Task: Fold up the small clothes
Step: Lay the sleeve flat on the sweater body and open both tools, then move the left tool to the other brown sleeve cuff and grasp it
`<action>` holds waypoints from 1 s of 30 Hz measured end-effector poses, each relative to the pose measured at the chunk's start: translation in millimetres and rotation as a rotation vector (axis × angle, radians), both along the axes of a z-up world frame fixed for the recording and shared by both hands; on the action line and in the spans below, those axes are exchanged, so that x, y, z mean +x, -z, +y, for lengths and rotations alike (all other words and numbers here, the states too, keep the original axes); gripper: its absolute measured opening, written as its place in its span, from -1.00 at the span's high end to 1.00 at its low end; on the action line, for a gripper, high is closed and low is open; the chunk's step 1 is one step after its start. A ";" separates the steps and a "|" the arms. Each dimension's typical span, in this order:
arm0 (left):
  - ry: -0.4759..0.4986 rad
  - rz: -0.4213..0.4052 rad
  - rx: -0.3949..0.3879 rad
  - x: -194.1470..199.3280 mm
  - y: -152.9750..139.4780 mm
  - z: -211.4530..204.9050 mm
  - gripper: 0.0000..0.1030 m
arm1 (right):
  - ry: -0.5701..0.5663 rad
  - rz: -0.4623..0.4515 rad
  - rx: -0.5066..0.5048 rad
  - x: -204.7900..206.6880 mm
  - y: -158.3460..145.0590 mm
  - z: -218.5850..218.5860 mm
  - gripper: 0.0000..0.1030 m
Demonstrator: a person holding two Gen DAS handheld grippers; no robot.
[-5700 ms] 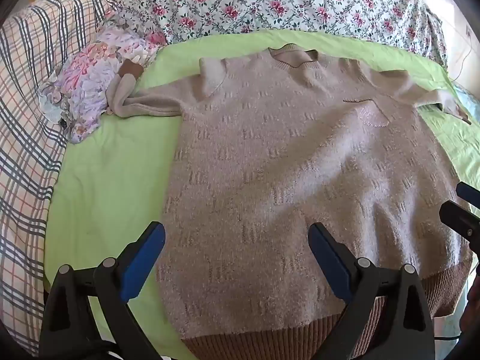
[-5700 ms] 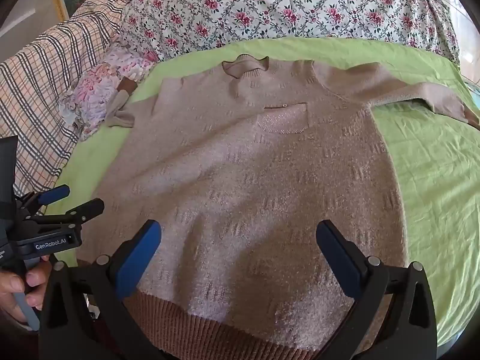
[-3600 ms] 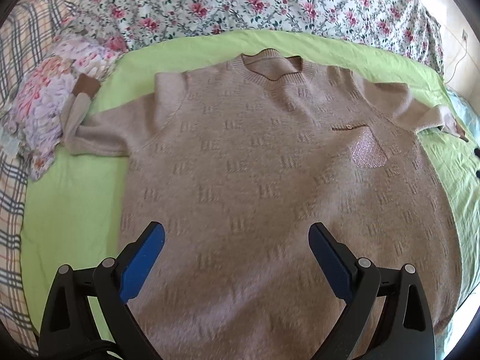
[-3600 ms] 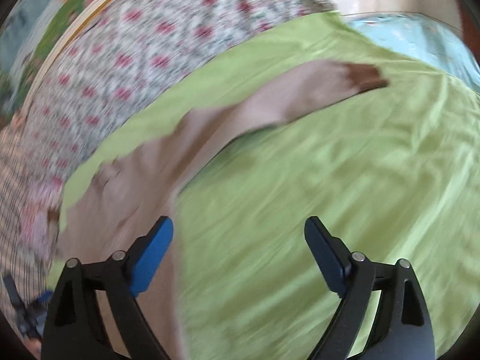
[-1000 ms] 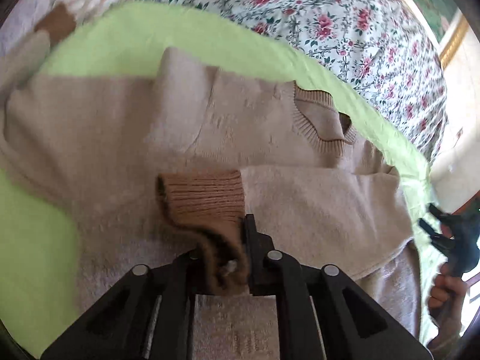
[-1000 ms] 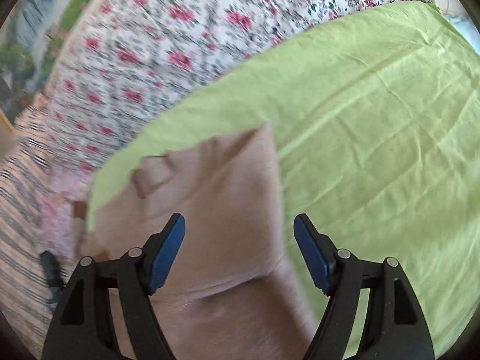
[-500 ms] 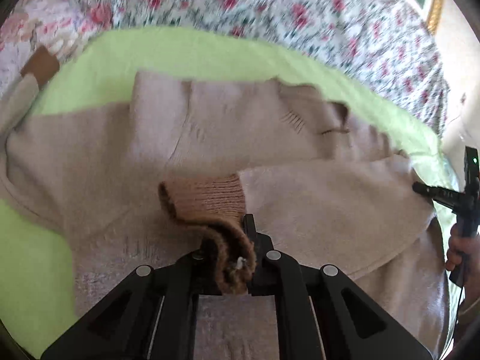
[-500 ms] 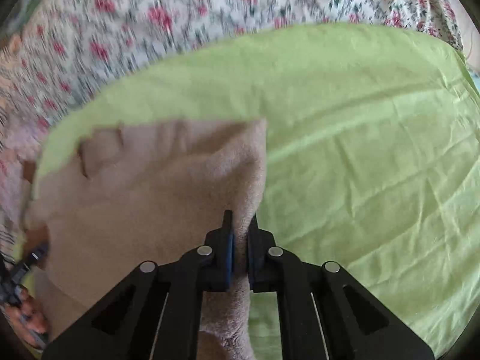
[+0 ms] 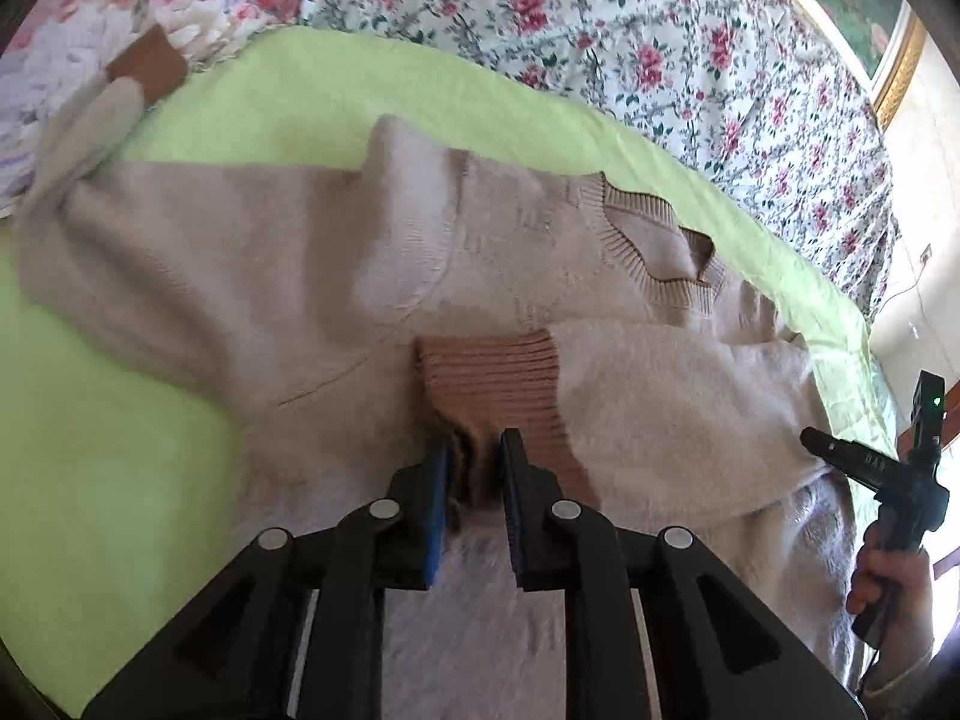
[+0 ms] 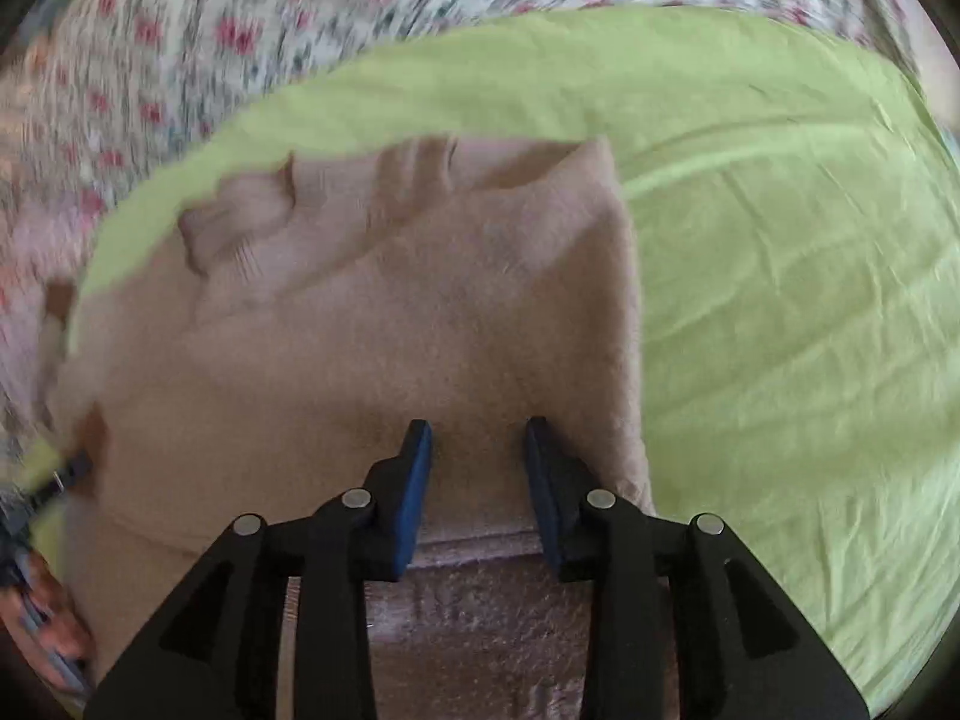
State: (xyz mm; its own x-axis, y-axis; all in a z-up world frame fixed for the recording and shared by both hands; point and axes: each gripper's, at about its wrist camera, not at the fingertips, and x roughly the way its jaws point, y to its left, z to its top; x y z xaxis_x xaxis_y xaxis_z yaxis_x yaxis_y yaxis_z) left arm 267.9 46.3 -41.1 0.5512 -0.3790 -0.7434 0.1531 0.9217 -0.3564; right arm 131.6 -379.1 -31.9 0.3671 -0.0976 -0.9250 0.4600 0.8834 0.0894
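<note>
A: Where's the sweater (image 9: pixel 336 276)?
B: Flat on the green bed sheet (image 10: pixel 780 240), right sleeve laid across the chest, probably to narrow it.
A: The tools?
B: Left tool (image 9: pixel 471 474) narrowly parted around the ribbed cuff (image 9: pixel 489 378); right tool (image 10: pixel 474 474) parted over the folded edge, pinching nothing.

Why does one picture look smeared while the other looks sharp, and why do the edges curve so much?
Right wrist view: motion blur smears the floral bedspread, while the beige knitted sweater stays clearer. Left wrist view: mostly sharp, with the ribbed brown cuff crisp in bright daylight. Both views: fisheye lenses bend the light green sheet and darken the corners.
</note>
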 end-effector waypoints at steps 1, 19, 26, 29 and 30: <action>-0.012 -0.003 -0.002 -3.6 -2.0 6.4 0.66 | -0.007 -0.023 0.022 -3.0 -6.1 3.9 0.30; -0.278 -0.127 0.306 79.2 -52.9 114.1 -0.19 | -0.178 -0.107 0.323 -38.3 -18.6 128.7 0.11; -0.387 -0.004 0.502 187.2 -21.3 149.3 -0.50 | -0.191 -0.080 0.330 -32.2 -10.4 146.0 0.11; -0.401 0.059 0.534 212.2 0.9 159.8 0.04 | -0.214 -0.055 0.347 -28.4 -3.9 155.0 0.11; -0.392 0.058 0.516 213.9 1.8 161.6 0.61 | -0.223 -0.053 0.346 -27.8 -4.0 156.8 0.11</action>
